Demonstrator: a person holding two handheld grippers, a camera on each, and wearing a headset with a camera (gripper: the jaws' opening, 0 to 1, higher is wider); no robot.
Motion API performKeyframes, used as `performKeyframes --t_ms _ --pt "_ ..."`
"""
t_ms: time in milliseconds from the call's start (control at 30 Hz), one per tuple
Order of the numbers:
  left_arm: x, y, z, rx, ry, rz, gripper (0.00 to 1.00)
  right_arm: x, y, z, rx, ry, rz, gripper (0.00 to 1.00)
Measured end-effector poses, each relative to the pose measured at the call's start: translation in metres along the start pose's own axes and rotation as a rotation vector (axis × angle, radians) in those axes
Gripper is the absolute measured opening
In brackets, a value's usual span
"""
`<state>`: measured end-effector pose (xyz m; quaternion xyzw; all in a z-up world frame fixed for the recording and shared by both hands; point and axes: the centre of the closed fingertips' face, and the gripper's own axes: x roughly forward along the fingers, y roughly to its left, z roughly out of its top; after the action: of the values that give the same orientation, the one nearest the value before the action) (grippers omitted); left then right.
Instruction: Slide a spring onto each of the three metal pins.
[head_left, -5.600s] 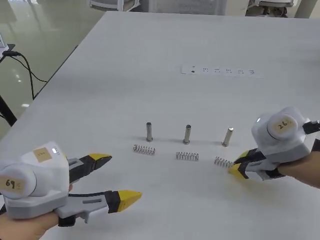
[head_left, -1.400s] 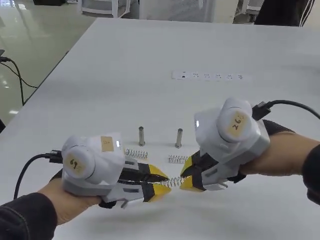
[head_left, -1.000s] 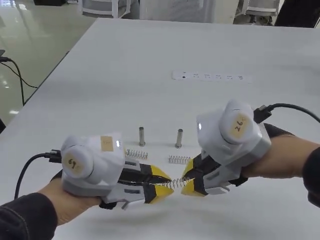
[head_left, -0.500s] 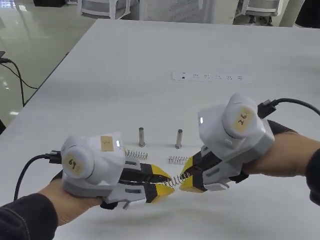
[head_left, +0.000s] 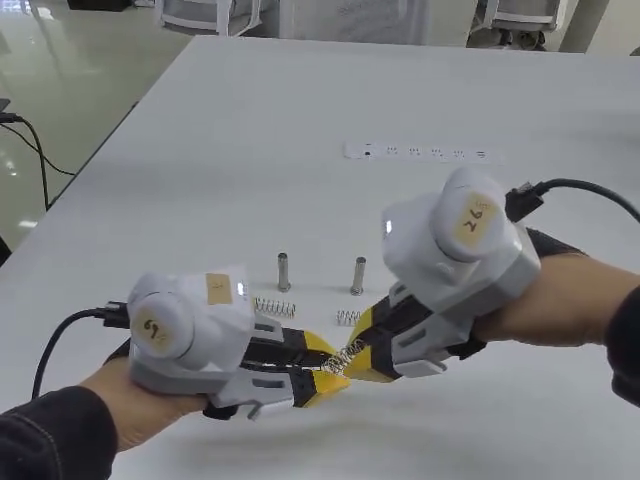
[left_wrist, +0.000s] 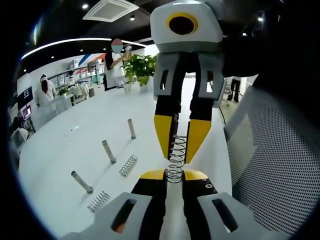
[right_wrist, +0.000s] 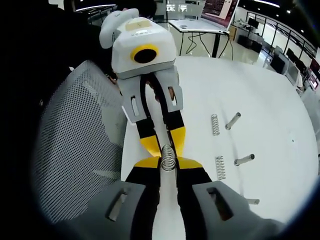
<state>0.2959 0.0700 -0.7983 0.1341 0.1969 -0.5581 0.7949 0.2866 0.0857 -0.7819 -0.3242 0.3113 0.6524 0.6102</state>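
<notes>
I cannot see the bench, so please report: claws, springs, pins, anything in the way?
Left claw and right claw both shut on one spring. Other two springs lie beside bare pins. Nothing in the way.

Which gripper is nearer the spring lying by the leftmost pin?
Left. The left gripper sits just in front of that spring, toward the person; the right gripper is farther, off to its right.

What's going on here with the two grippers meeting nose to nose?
A person is working with a handheld gripper in each hand. The left gripper and the right gripper are each shut on one end of the same spring, holding it between them above the white table. The three metal pins stand upright with nothing on them, and two more springs lie beside them.
</notes>
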Motion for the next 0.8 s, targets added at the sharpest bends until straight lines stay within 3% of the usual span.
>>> performKeyframes --t_ms 800 --pt "0.0045 -0.0007 0.0027 -0.023 -0.014 -0.015 0.08 0.0004 -0.0001 0.0072 -0.013 0.012 -0.003 0.13"
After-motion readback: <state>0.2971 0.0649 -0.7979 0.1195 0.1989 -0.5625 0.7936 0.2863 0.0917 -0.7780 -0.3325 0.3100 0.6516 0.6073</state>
